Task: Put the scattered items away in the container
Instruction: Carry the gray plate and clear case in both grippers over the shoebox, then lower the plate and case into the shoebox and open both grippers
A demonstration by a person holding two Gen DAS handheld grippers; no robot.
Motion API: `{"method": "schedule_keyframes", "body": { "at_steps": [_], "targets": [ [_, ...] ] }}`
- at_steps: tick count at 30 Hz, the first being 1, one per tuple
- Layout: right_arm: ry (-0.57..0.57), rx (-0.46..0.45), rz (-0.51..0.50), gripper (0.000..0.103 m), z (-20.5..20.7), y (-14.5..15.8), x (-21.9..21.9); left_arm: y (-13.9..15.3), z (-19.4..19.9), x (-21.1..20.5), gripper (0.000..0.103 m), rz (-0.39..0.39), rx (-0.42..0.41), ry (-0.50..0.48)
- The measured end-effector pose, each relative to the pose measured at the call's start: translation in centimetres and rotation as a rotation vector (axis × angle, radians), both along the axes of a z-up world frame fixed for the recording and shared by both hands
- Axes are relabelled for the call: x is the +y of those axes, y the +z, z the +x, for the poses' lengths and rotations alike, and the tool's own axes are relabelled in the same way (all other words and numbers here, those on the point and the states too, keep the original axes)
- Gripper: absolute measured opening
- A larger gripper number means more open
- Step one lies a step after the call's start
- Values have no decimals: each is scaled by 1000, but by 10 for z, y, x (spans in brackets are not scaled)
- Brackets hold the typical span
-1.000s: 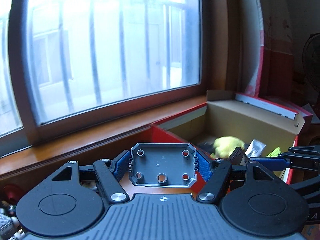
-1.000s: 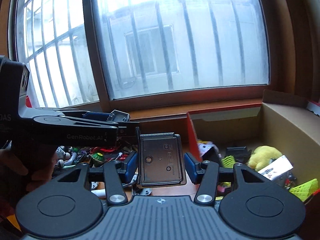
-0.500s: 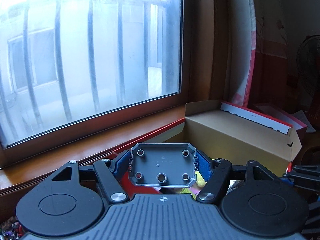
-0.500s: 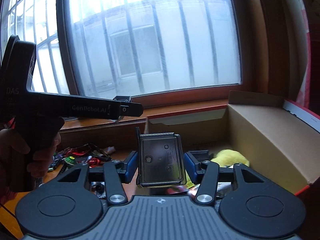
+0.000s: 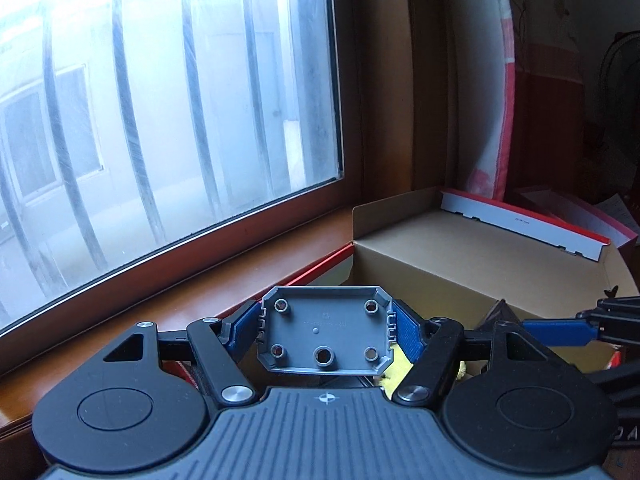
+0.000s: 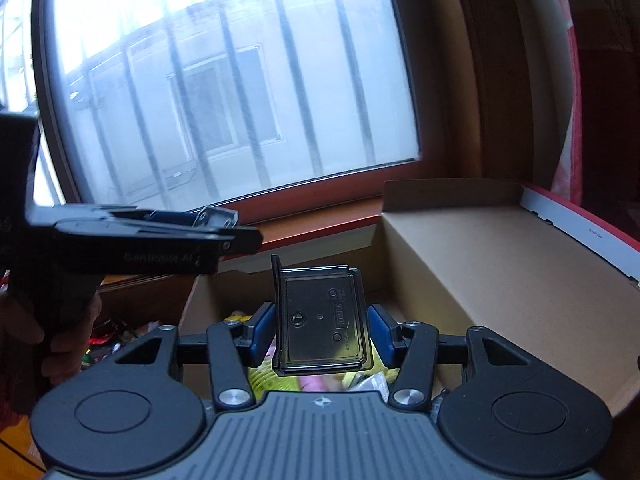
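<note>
My left gripper (image 5: 326,330) is shut on a grey plastic cover (image 5: 324,336) with round holes and holds it above the near edge of the open cardboard box (image 5: 480,256). My right gripper (image 6: 320,328) is shut on a dark, see-through plastic case (image 6: 320,316) and holds it over the inside of the same box (image 6: 500,264). The left gripper also shows in the right wrist view (image 6: 216,224), at the left and higher, with the grey cover in it. The right gripper's blue finger (image 5: 556,330) shows at the right of the left wrist view. A yellow soft item (image 5: 400,368) lies in the box.
The box has a red outside and a raised lid flap (image 5: 520,224) at the back right. A wooden sill (image 5: 200,292) and a barred window (image 5: 160,100) run behind it. Several small items (image 6: 116,336) lie on the table left of the box.
Both grippers have moved right and forward, towards and over the box, each still holding its item. The scattered items have slid out to the left of the views.
</note>
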State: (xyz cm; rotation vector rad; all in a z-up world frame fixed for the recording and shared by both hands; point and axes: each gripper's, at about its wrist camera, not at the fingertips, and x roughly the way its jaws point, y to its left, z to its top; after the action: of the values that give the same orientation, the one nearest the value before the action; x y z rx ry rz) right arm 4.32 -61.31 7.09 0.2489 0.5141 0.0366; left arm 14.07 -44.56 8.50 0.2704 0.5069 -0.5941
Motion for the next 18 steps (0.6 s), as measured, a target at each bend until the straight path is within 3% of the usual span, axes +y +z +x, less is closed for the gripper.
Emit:
{"method": "schedule_keyframes", "body": {
  "at_steps": [12,18],
  "targets": [
    [-59,84,49,54,36,-27,-14,-24,38,-23,70,47,48,16],
    [-86,98,76,58,29,-34,-13,-26,34,-16,77,38,56,19]
  ]
}}
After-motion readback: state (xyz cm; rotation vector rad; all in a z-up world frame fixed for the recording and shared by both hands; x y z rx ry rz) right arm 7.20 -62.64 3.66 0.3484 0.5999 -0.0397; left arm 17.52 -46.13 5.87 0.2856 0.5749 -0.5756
